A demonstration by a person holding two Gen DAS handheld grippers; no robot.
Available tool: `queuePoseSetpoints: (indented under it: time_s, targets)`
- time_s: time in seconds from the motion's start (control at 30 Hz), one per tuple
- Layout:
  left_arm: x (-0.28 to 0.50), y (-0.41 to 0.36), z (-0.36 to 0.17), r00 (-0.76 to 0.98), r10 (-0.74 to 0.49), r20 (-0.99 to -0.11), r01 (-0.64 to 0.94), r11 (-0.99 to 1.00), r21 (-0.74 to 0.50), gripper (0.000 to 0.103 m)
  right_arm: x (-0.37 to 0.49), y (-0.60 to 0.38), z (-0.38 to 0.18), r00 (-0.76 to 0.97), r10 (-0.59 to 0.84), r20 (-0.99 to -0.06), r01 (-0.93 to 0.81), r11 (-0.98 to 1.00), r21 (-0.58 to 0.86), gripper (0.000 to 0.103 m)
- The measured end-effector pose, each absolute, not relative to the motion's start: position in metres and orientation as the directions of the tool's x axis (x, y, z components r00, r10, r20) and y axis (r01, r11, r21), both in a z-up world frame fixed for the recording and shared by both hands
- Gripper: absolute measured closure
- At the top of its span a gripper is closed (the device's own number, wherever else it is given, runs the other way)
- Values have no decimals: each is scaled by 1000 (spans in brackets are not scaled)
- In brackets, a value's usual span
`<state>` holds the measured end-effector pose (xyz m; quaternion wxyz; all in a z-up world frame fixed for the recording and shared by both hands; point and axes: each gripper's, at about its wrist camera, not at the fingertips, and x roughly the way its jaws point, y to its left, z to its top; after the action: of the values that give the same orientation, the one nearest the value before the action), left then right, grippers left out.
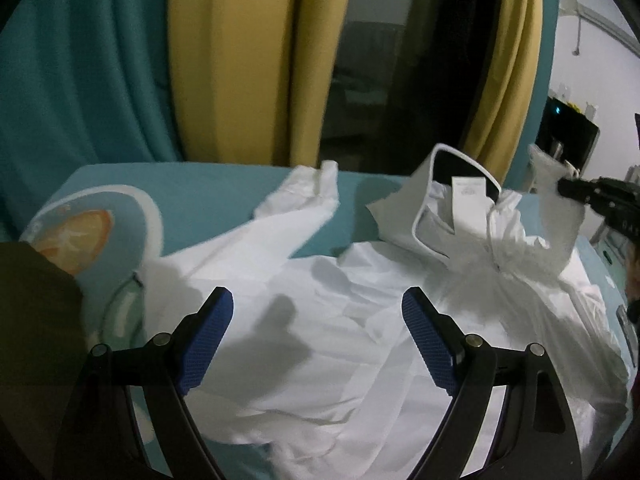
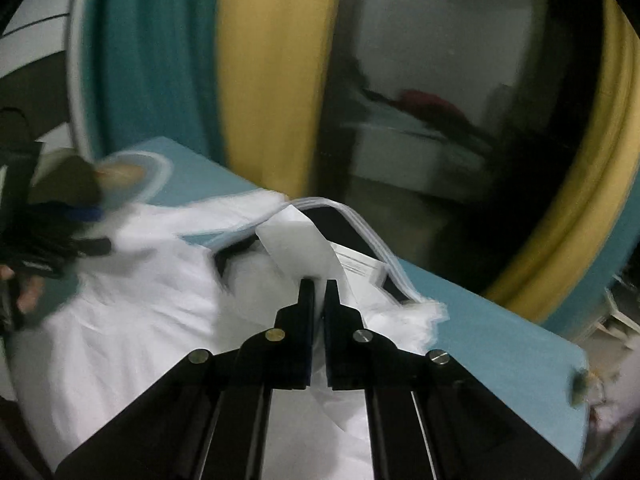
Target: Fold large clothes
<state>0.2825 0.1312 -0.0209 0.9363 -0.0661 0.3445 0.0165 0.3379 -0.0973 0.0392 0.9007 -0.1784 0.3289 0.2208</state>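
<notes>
**Teal bed, white hooded jacket spread across it**

Teal sheet [image 1: 224,184] lies under your crumpled white hooded jacket [image 1: 320,320], thin and crinkly. Your left gripper [image 1: 318,312] hovers above its middle, ribbed blue pads [image 1: 428,344] spread wide. Your right gripper [image 2: 319,286] pinches a sleeve [image 2: 296,240] tight between black fingers. Only the left view shows the hood [image 1: 444,200] with its label, standing up. Beyond, yellow curtains [image 1: 236,60] flank dark glass.

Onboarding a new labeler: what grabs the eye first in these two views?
A big white garment sprawls over the teal table, hood up at the far edge. The right gripper is clamped on a lifted white fold; the left gripper hangs open above the cloth. Yellow and teal curtains fill the background.
</notes>
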Motion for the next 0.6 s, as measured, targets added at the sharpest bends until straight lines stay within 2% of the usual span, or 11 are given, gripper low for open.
queuePoseSetpoints:
  time_s: [0.23, 0.37, 0.43, 0.47, 0.5, 0.53, 0.6]
  targets:
    - [270, 161, -15, 768, 45, -639, -141, 985, -101, 14, 334, -26, 2, 605, 378, -701, -625, 771, -123, 99]
    - [275, 168, -20, 754, 49, -655, -144, 985, -92, 14, 344, -9, -32, 440, 414, -797, -670, 742, 16, 97]
    - [277, 166, -23, 748, 38, -663, -128, 988, -89, 14, 344, -7, -49, 349, 435, -830, -695, 714, 82, 88]
    - [281, 165, -25, 743, 28, -669, -116, 989, -88, 14, 338, -8, -54, 329, 441, -835, -706, 702, 92, 70]
    - [282, 164, -26, 739, 22, -673, -108, 990, -87, 14, 330, -12, -55, 320, 442, -838, -715, 693, 92, 46]
    - [285, 162, -28, 734, 10, -679, -97, 991, -90, 14, 326, -15, -53, 318, 442, -839, -717, 691, 92, 37]
    - [289, 155, -31, 728, -18, -685, -71, 992, -102, 14, 314, -36, -39, 332, 447, -831, -717, 692, 86, 33]
